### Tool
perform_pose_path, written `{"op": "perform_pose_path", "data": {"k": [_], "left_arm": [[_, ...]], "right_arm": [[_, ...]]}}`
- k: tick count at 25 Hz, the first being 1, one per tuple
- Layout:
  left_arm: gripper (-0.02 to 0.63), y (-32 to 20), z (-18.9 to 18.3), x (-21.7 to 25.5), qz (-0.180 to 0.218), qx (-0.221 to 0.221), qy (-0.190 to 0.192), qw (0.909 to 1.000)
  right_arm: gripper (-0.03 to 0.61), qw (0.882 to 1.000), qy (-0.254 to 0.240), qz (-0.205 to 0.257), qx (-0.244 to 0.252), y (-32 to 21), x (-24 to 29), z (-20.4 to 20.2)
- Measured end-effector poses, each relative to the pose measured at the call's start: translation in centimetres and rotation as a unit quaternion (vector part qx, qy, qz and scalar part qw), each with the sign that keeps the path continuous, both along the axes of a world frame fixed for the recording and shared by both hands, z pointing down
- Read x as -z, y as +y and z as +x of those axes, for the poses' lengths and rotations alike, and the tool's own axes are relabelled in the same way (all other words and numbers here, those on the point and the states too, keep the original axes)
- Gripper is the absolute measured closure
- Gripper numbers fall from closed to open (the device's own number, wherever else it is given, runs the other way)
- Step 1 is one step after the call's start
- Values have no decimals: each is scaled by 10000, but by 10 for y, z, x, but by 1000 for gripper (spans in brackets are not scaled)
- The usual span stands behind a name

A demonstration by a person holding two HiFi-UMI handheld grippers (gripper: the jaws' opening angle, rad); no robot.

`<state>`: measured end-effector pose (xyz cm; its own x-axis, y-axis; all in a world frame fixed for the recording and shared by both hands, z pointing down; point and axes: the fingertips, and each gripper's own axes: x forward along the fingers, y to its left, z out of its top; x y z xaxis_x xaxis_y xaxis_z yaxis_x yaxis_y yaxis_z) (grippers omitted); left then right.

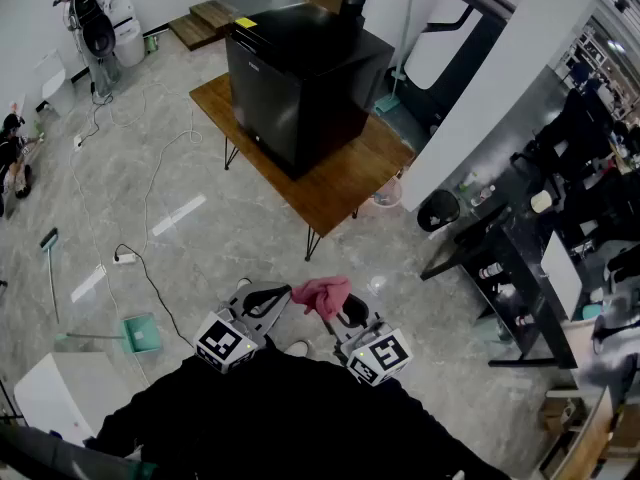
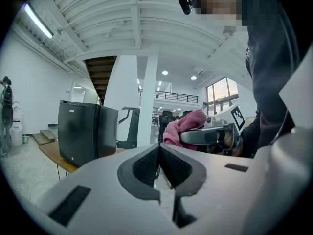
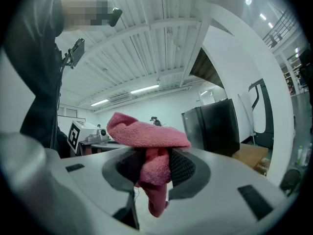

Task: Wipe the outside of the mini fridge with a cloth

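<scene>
Wooden table (grey tiled floor beneath) bears the mini fridge.

Wooden table on black hairpin legs stands on grey tiled floor, black mini fridge sitting on its far half.

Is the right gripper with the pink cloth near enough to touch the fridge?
Probably not. The right gripper holds the cloth by the person, while the fridge sits on a table across open floor; nothing blocks the walk.
</scene>
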<state>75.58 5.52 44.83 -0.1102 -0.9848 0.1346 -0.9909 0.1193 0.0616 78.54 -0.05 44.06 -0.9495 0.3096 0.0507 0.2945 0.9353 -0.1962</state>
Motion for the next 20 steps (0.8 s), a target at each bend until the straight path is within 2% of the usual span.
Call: {"op": "perform_pose_path", "data": {"k": [5,10,13,17,20], "left_arm": [[607,4,29,9,-71,-161,-33,9998],[607,9,36,12,-154,-227,-99,9996],[607,9,31,10,-183,-199,-120,9996],[607,8,11,16,-131,-107,0,9999],[607,7,-7,26,-67,-55,-113,9999]], "right_arm": [[445,9998,-112,-41,-137,1,7,21],[445,9997,-171,-42,-191,4,6,26],[443,9996,-191,-71,-211,2,5,27],[443,9986,-293,-394,-175,-3,11,18],[443,9986,-343,-358,-161,-6,19,9]]}}
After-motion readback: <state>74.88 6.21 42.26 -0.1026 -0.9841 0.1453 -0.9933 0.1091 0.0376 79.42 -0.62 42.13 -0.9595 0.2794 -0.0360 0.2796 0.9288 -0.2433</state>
